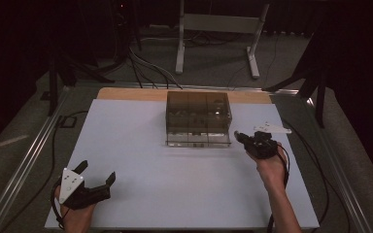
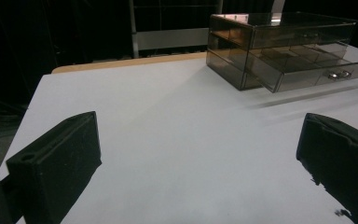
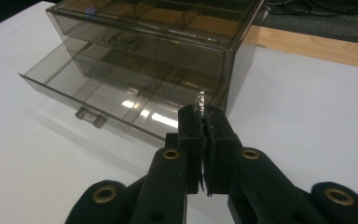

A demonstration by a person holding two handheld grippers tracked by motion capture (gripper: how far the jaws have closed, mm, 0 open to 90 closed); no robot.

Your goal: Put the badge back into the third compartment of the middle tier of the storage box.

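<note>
A smoky see-through drawer box point(image 1: 198, 119) point(image 2: 279, 42) point(image 3: 158, 42) stands at the far middle of the white board. Its bottom drawer point(image 3: 116, 100) point(image 2: 317, 70) is pulled out toward me, with a small knob on its front. My right gripper point(image 1: 238, 136) point(image 3: 204, 116) hovers just off the box's front right corner, shut on a small silvery metal piece point(image 3: 200, 99) that pokes up between the jaw tips. My left gripper point(image 1: 97, 171) point(image 2: 200, 149) rests at the near left of the board, open, with nothing between its jaws.
The white board point(image 1: 141, 160) covers the table, with a wooden strip point(image 1: 131, 93) along its far edge. Metal rails point(image 1: 24, 165) run along both sides, and cables point(image 1: 311, 160) trail beside them. A white stand's legs point(image 1: 216, 43) are on the floor beyond.
</note>
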